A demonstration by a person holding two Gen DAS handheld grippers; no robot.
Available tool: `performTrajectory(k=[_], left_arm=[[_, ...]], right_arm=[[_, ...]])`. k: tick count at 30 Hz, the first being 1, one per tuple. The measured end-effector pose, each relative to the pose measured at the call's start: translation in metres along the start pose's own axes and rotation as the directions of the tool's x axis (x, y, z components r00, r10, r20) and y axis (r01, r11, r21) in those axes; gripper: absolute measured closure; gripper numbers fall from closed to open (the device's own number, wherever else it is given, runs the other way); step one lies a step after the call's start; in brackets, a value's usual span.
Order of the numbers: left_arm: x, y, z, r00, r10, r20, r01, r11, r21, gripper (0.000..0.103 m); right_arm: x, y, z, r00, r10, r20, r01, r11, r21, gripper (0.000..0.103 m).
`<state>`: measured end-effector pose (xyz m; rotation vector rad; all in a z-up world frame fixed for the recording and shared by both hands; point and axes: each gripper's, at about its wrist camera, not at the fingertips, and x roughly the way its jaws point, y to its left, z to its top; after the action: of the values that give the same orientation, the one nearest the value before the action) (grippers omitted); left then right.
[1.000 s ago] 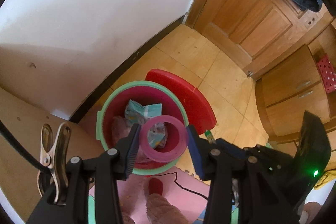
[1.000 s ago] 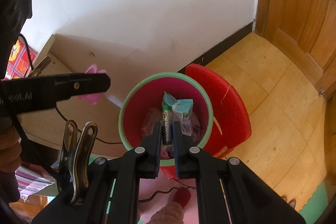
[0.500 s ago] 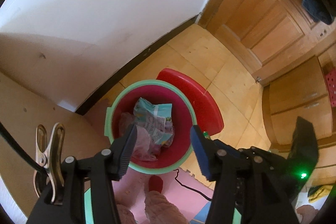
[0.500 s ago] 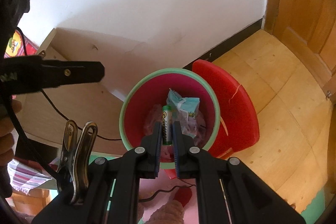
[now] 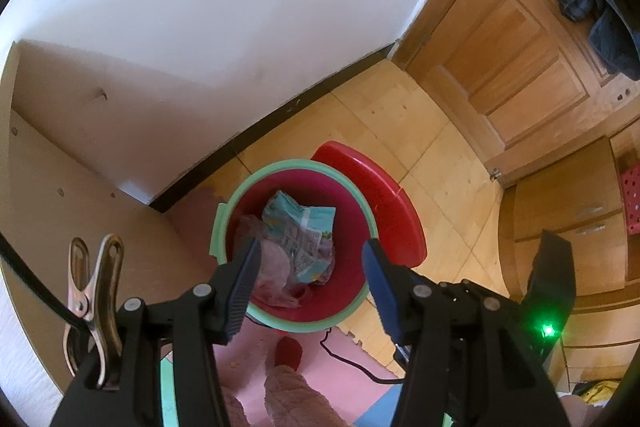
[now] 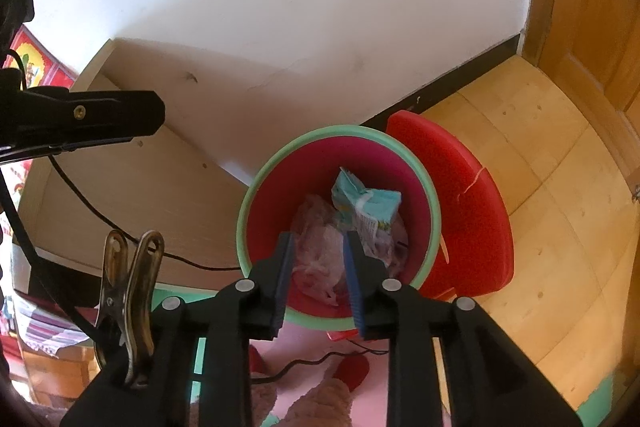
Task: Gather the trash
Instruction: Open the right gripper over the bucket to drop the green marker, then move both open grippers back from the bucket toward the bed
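A red bin with a green rim (image 5: pixel 280 165) stands on the floor below both grippers. Inside lie a crumpled teal packet (image 5: pixel 304 227) and a pale pink bag (image 5: pixel 272 275). My left gripper (image 5: pixel 312 251) hangs over the bin, open, with nothing between its fingers. In the right wrist view the same bin's rim (image 6: pixel 340 131), the teal packet (image 6: pixel 368 203) and the pink bag (image 6: pixel 320 251) show. My right gripper (image 6: pixel 318 241) is above them. Its jaws are opening with nothing between them. No battery or pink ring is visible in the bin.
The bin's red lid (image 5: pixel 384 203) leans behind it on the wooden floor. A pale wooden board (image 6: pixel 132 187) stands to the left against the white wall. A person's red slipper (image 5: pixel 288 353) and a black cable (image 5: pixel 352 363) lie on pink foam mats. A wooden door (image 5: pixel 520 39) is at the far right.
The pink ring has left my left gripper's jaws, which then widened. The green battery held in my right gripper is gone and its jaws have parted. Both views have shifted slightly over the bin.
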<state>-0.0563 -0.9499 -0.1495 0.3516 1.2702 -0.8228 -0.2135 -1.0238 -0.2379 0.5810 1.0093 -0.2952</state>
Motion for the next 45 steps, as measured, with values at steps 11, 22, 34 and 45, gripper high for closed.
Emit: performTrajectory(k=[11, 22, 34, 45], left_arm=[[-0.010, 0.000, -0.010, 1.000, -0.013, 0.010, 0.013, 1.000, -0.006, 0.047], [-0.030, -0.011, -0.037, 0.999, -0.050, 0.016, 0.049, 0.998, 0.047, 0.047], [-0.078, -0.018, -0.093, 0.993, -0.112, 0.029, 0.107, 0.986, 0.131, 0.048], [-0.136, 0.003, -0.138, 0.987, -0.135, 0.093, 0.123, 0.985, 0.120, 0.048]], right_arm=[[-0.017, 0.011, -0.002, 1.000, 0.001, 0.014, 0.000, 0.999, -0.036, 0.077], [-0.050, 0.015, -0.020, 0.998, -0.033, 0.060, 0.034, 0.999, -0.013, 0.077], [-0.106, 0.041, -0.038, 0.985, -0.066, 0.160, 0.063, 0.998, 0.025, 0.077], [-0.160, 0.086, -0.061, 0.965, -0.075, 0.250, 0.081, 0.997, -0.012, 0.077]])
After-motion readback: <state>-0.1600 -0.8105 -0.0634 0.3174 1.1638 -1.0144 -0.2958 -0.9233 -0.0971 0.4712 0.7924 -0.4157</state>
